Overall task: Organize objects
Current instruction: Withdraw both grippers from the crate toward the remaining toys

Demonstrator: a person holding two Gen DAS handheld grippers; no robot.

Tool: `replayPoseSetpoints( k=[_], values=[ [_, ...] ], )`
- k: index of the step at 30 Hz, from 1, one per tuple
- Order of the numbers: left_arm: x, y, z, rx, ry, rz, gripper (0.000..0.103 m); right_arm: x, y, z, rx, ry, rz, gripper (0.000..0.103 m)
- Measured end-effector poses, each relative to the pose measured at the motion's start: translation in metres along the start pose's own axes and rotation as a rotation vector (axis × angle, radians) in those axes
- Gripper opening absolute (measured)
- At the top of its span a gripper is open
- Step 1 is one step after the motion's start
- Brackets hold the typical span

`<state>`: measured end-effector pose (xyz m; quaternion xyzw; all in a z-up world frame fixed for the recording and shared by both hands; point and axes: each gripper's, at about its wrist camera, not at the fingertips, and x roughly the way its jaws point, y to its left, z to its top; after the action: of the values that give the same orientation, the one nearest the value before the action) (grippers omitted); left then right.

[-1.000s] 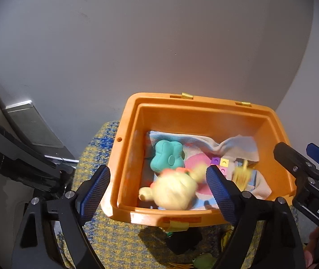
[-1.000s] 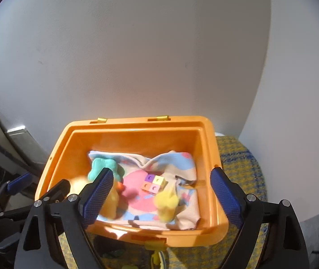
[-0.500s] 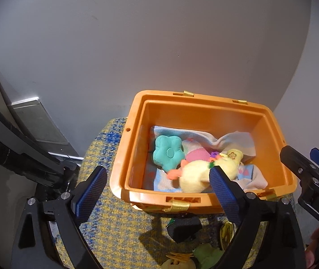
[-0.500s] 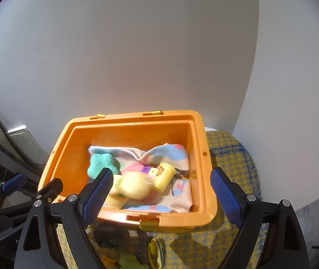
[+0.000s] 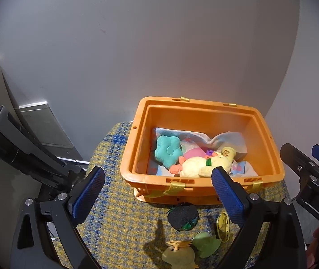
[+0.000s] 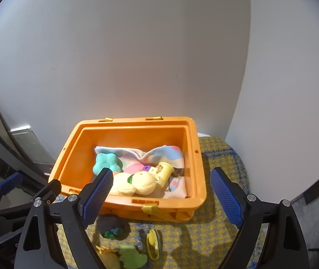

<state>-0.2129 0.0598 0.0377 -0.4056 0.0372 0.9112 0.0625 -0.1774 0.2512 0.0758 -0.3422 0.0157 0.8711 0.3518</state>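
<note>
A plain grey wall is backing a yellow-and-blue woven mat (image 5: 123, 215). Nearest, the left gripper (image 5: 157, 192) is gaping, its jaws having just been opening with nothing between them; the right gripper (image 6: 161, 192) is likewise spread and empty. Loose toys are lying on the mat: a dark ball (image 5: 183, 216), a yellow clip (image 6: 154, 243), green pieces half cut off below. Beyond, the orange bin (image 5: 132, 157) is holding a yellow plush duck (image 5: 195, 164), teal flower (image 5: 167, 150) and yellow cup (image 6: 165, 171) on a blanket. Risk, as judged: jaws clipping the rim when reaching low.
</note>
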Motion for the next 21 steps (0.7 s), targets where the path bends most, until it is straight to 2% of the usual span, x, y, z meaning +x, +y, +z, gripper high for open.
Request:
replayPoseSetpoints(
  k=[21],
  values=[
    [-0.007,0.000,-0.057,0.007,0.037,0.008,0.099,-0.008,-0.028,-0.059,0.023,0.056,-0.059,0.092]
  ],
)
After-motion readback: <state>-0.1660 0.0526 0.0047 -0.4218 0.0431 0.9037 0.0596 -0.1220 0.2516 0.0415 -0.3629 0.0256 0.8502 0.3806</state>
